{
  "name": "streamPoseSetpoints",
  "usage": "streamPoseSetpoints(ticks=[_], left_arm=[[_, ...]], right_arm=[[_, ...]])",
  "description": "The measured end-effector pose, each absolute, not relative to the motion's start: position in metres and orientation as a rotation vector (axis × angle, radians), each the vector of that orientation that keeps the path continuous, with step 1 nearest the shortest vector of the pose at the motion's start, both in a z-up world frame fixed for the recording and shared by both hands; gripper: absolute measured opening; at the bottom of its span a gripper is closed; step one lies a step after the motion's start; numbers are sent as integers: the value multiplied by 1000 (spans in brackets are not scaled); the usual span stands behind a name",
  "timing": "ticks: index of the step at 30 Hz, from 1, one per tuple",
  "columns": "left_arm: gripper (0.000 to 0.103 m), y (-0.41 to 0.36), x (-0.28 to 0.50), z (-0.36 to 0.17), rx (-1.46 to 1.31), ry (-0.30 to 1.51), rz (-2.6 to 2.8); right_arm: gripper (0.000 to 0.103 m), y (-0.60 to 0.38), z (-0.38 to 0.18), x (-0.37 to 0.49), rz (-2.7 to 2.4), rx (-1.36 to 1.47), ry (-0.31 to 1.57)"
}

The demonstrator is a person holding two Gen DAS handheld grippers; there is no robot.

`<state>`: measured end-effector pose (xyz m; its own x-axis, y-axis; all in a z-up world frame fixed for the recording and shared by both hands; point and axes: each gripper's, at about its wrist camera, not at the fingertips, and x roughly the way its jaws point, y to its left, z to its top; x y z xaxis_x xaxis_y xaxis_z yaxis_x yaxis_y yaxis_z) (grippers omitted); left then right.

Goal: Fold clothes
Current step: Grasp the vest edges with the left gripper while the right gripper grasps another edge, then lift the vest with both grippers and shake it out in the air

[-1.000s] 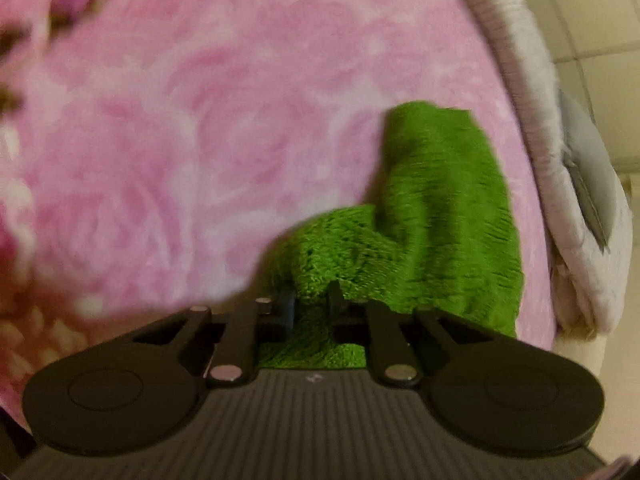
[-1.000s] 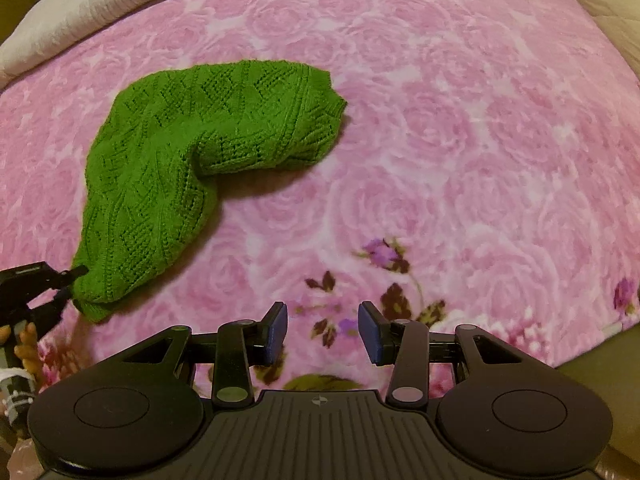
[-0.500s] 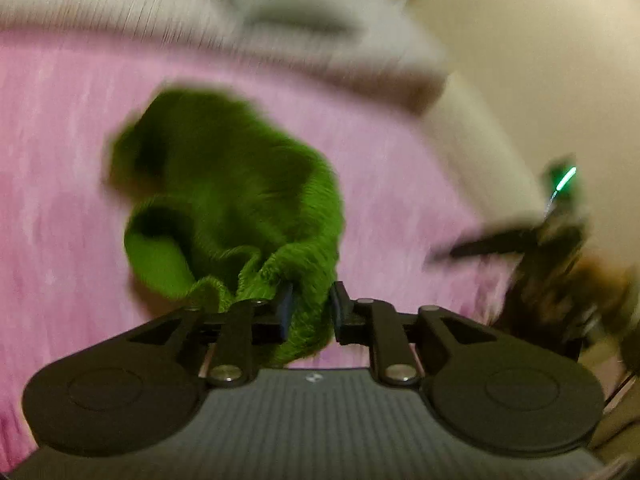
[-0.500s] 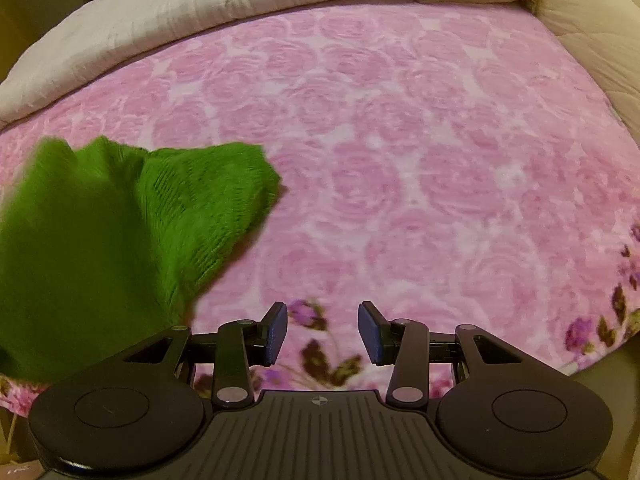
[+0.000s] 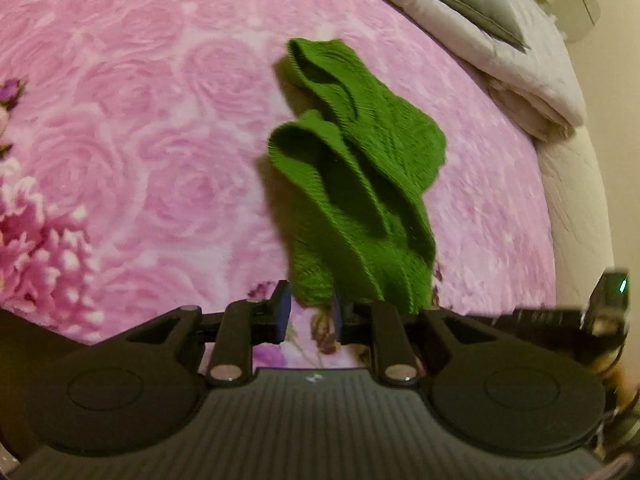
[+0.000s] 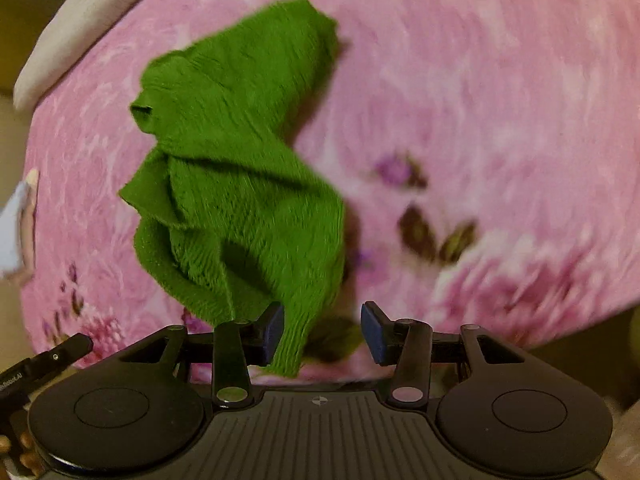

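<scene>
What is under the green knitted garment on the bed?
Under the green garment lies the pink rose-patterned blanket, visible all around it. The part of the blanket directly beneath the garment is covered, so anything there cannot be seen.

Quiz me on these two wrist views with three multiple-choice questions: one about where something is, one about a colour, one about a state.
1. What lies under the knit garment?
A. a wooden floor
B. the pink rose blanket
C. a white towel

2. What colour is the garment?
A. red
B. green
C. blue

3. How do the jaws of the right gripper stand?
A. pressed together on nothing
B. out of view
C. apart, with a strip of the garment between them

Answers:
1 B: pink roses surround it in both views.
2 B: the knit is plainly green.
3 C: the jaws, now opening, show a gap with the strip hanging in it.
</scene>
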<state>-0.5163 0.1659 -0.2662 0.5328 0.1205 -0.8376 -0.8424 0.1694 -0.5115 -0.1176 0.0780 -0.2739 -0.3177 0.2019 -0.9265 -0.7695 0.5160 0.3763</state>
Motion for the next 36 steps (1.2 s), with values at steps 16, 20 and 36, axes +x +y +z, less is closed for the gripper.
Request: streamPoseSetpoints(ticks=[16, 20, 36], left_arm=[[32, 223, -533, -319, -1460, 627, 869], [35, 240, -535, -344, -1638, 411, 907], [38, 277, -490, -424, -1810, 277, 909]], right_arm=[[7, 52, -339, -125, 766, -5, 1746], [7, 45, -334, -114, 728, 15, 1710], [38, 47, -354, -114, 632, 82, 1836]])
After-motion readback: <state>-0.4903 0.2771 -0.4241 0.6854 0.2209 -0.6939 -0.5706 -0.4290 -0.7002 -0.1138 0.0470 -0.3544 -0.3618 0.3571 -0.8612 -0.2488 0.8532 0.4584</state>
